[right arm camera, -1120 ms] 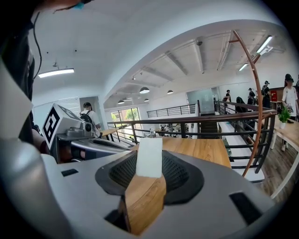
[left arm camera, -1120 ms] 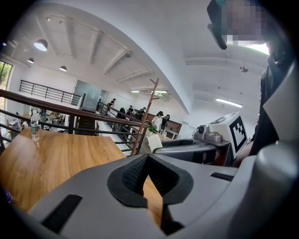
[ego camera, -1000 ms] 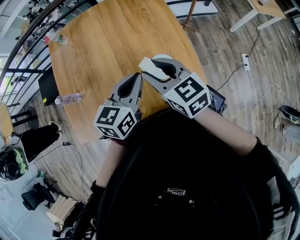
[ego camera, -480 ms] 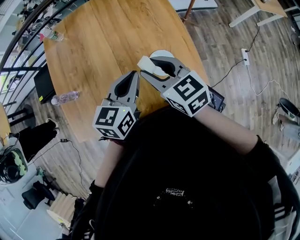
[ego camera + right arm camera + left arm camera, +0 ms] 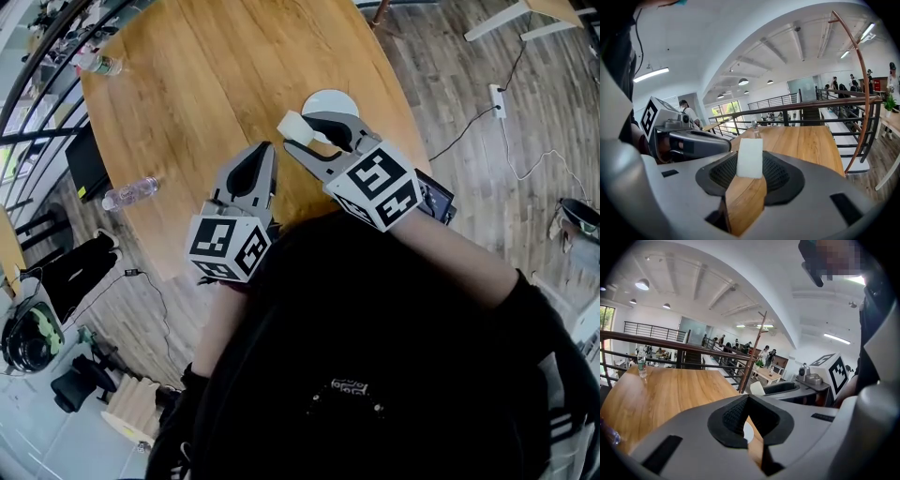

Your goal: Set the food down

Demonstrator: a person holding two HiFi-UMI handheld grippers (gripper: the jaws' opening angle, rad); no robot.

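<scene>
The pale white rectangular block of food (image 5: 750,157) sits between the two jaws of the right gripper (image 5: 298,131), at their front end, with its upper part standing out past the tips. In the head view the block hangs over the round wooden tabletop (image 5: 216,75), just beside the left edge of the round white plate (image 5: 333,101) and not on it. I count one block of food, one plate, two grippers and two clear plastic bottles. One bottle (image 5: 131,195) lies on its side near the left edge of the tabletop, and the other bottle (image 5: 642,366) stands upright at the far edge, well apart from the first. The right gripper is clamped on the block: its dark ribbed pads press on both sides of it, so the jaws stand apart only as wide as the block. The left gripper (image 5: 266,150) is beside the right one, a little lower in the head view, and does not touch it. Its jaws are together, the tips meet, and nothing is between them. Through the small gap behind the tips, its own view shows only a part of the white plate and the wood.
</scene>
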